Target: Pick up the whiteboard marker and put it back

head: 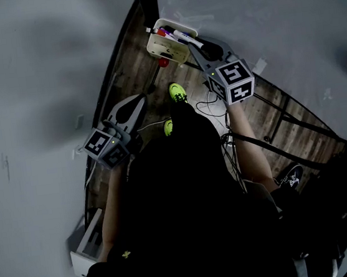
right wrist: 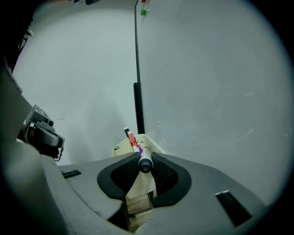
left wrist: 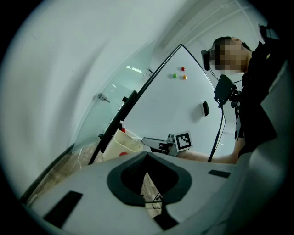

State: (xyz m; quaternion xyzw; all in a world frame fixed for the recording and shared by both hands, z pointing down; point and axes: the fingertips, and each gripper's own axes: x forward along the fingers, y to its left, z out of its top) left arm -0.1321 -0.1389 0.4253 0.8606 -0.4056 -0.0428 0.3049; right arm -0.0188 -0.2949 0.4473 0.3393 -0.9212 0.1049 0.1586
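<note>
Right gripper (right wrist: pixel 145 155): jaws clamped on the whiteboard marker (right wrist: pixel 145 165), pads pinching its barrel right at the tips, dark butt end pointing back into the claw throat. Nose tilted slightly down, right forearm (head: pixel 247 139) stretched out behind it. Left gripper (left wrist: pixel 147 155): jaws together, nothing between them, roughly level, left forearm (head: pixel 109 202) behind it, close to the torso.

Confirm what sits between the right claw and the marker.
Nothing: the right claw is shut on the marker, touching it on both sides. The right gripper view shows this; a cream box stands beyond.
</note>
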